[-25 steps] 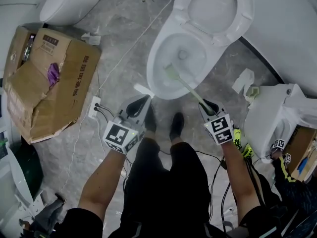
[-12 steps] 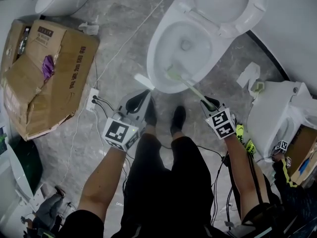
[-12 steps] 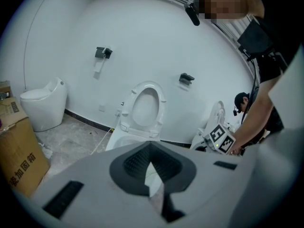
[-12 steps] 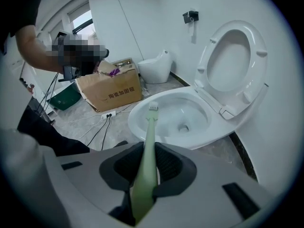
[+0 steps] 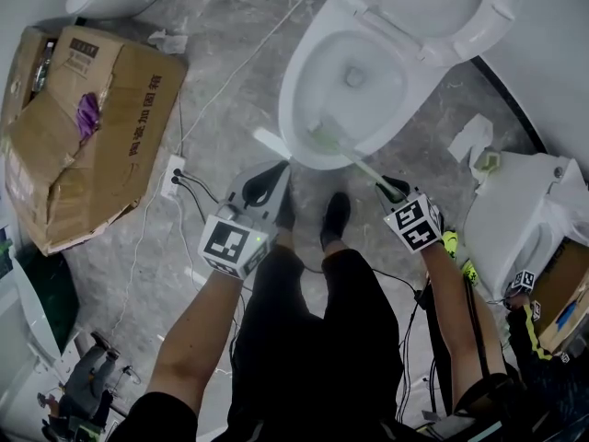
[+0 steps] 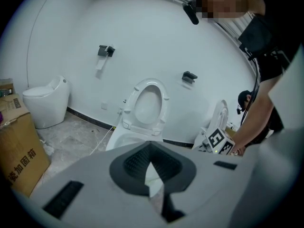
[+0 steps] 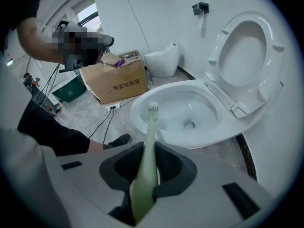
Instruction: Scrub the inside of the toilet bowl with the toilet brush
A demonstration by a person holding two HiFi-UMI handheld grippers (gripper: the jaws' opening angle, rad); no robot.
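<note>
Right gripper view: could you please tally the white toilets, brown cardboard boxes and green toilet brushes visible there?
White ceramic toilets: 2, the open-seat toilet and the small toilet by the wall
Brown cardboard box: 1
Pale green plastic toilet brush: 1
Total: 4

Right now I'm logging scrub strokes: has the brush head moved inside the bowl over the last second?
Yes. The brush head has drawn back from the drain toward the bowl's near rim, with the handle in the right gripper.
</note>
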